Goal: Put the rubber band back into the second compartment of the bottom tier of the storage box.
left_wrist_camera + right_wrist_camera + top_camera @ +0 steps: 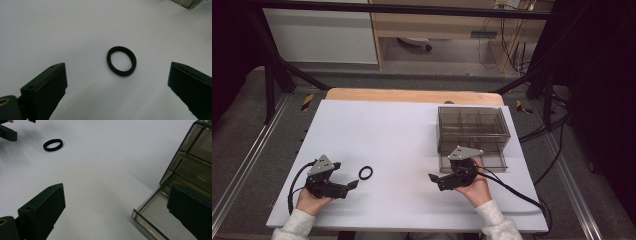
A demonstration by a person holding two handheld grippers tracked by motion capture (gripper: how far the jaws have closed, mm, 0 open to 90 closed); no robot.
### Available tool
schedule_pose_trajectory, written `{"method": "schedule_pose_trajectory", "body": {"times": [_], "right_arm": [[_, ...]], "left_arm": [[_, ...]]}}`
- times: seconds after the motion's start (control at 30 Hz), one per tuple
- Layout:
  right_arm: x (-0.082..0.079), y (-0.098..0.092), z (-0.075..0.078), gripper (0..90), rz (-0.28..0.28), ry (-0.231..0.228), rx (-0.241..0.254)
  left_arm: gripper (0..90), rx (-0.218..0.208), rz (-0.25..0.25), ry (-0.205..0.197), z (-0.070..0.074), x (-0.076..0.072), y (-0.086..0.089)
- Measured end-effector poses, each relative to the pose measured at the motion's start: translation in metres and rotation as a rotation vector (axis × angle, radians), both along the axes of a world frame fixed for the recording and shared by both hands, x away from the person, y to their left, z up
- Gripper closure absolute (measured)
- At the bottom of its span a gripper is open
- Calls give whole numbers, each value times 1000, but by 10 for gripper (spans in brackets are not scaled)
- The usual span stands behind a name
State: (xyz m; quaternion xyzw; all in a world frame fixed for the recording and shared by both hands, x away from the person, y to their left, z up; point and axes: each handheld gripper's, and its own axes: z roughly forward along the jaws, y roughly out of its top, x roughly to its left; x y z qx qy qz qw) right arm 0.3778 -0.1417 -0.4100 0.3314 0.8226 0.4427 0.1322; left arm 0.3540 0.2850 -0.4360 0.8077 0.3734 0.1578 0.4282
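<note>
Black rubber ring [366, 173] is seen lying flat on the white worktop [387, 135], just ahead of the left gripper [353, 184] and not touched by anything. In the left gripper view the ring [121, 61] is framed between the two black fingers [46, 87], a bit beyond their tips, with bare white sheet all around it. Those fingers are spread wide and nothing is held between them.

Over on the right side, the right gripper [432, 177] is held low over the worktop, pointed toward the ring, and its fingers [42, 211] are spread wide too, with nothing gripped. From the right gripper view the ring [53, 145] is seen well off in the distance near the other gripper's tips [8, 132].

Smoky clear drawer box [473, 129] is parked at the far right of the worktop, well apart from the ring. Its bottom drawer [497, 162] is pulled out toward the person, and the right hand [474, 187] is sat just in front of it. The tray's corner [150, 217] is seen right next to the right gripper's own finger. Dividers can be made out inside the box.
</note>
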Motion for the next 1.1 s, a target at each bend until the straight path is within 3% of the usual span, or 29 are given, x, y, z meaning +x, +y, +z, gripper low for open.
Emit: {"method": "schedule_pose_trajectory", "body": {"times": [1.1], "right_arm": [[26, 69, 5, 45, 57, 29, 8]], "left_arm": [[23, 1, -2, 0, 0, 0, 0]]}}
